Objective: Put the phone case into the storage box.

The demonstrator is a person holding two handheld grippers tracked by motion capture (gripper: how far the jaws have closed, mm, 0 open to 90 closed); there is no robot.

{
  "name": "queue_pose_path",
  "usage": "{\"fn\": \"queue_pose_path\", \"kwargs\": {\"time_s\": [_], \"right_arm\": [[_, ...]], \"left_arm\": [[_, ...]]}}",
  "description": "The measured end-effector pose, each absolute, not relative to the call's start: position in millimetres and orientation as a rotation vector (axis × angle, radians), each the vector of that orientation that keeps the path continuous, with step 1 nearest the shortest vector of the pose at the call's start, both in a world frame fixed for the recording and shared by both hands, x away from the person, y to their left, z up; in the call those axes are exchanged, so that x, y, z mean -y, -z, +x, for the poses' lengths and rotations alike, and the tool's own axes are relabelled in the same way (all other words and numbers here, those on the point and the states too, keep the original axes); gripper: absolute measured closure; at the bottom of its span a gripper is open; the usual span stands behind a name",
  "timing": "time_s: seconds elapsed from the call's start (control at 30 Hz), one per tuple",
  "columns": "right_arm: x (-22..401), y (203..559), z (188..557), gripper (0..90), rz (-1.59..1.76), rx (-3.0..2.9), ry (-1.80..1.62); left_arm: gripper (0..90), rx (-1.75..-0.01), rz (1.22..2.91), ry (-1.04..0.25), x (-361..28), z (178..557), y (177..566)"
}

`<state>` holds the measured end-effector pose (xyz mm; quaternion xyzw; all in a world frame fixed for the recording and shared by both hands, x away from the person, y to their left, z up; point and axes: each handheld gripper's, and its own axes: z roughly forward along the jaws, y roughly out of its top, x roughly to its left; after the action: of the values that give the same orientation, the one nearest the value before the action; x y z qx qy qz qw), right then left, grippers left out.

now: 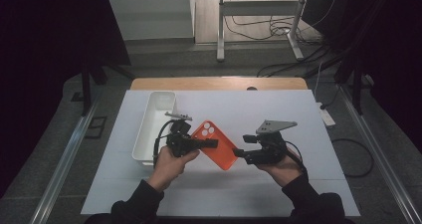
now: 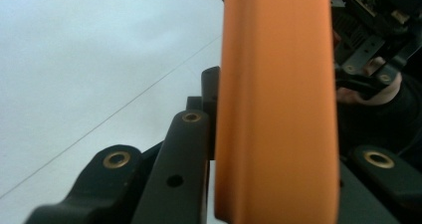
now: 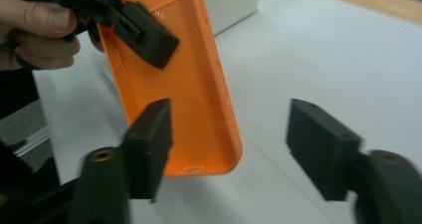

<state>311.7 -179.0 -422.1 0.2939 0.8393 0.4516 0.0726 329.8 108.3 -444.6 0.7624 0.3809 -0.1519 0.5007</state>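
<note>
An orange phone case (image 1: 215, 143) with camera cutouts is held tilted above the white table sheet. My left gripper (image 1: 211, 143) is shut on its upper part, and in the left gripper view the case's edge (image 2: 276, 109) stands between the black jaws of my left gripper (image 2: 268, 134). My right gripper (image 1: 239, 153) is open at the case's lower end. In the right gripper view the case (image 3: 189, 99) hangs between the spread jaws of my right gripper (image 3: 229, 144), close to the left one, with a wide gap to the other. The left gripper (image 3: 144, 35) clamps the case higher up.
A white rectangular bin (image 1: 160, 94) stands on the left part of the sheet, just behind the left hand. The white sheet (image 1: 278, 109) stretches out to the right and front. A wooden table edge (image 1: 219, 82) runs along the back.
</note>
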Motion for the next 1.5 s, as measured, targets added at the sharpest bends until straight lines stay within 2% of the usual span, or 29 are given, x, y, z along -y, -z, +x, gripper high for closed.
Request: {"fn": "queue_pose_path", "kwargs": {"time_s": [0.1, 0.17, 0.2, 0.3, 0.77, 1.4, 1.47, 1.5], "right_arm": [[180.7, 425.1, 313.3, 16.8, 0.897, -2.567, -1.344], [181.0, 425.6, 313.6, 13.5, 0.903, -2.573, -1.339], [182.0, 428.0, 313.7, 6.5, 0.907, -2.587, -1.344], [183.2, 429.5, 313.2, 0.0, 0.9, -2.588, -1.349], [184.8, 434.3, 309.2, 0.0, 0.851, -2.624, -1.405], [163.4, 438.1, 302.2, 0.4, 0.826, -2.784, -1.336], [160.2, 437.6, 300.4, 5.9, 0.8, -2.802, -1.334], [160.2, 437.6, 300.4, 5.9, 0.8, -2.802, -1.334]], "left_arm": [[84.6, -0.903, 1.861, 0.361, -110.9, 329.1, 445.0], [84.6, -0.898, 1.864, 0.358, -111.5, 328.9, 445.1], [84.5, -0.889, 1.872, 0.357, -112.4, 328.7, 445.0], [84.5, -0.88, 1.88, 0.351, -113.5, 328.3, 445.0], [84.4, -0.806, 1.921, 0.355, -114.1, 327.8, 445.1], [84.4, -0.614, 1.937, 0.423, -100.8, 321.8, 439.0], [84.4, -0.588, 1.941, 0.426, -98.9, 320.8, 438.1], [84.4, -0.588, 1.941, 0.426, -98.9, 320.8, 438.1]]}}
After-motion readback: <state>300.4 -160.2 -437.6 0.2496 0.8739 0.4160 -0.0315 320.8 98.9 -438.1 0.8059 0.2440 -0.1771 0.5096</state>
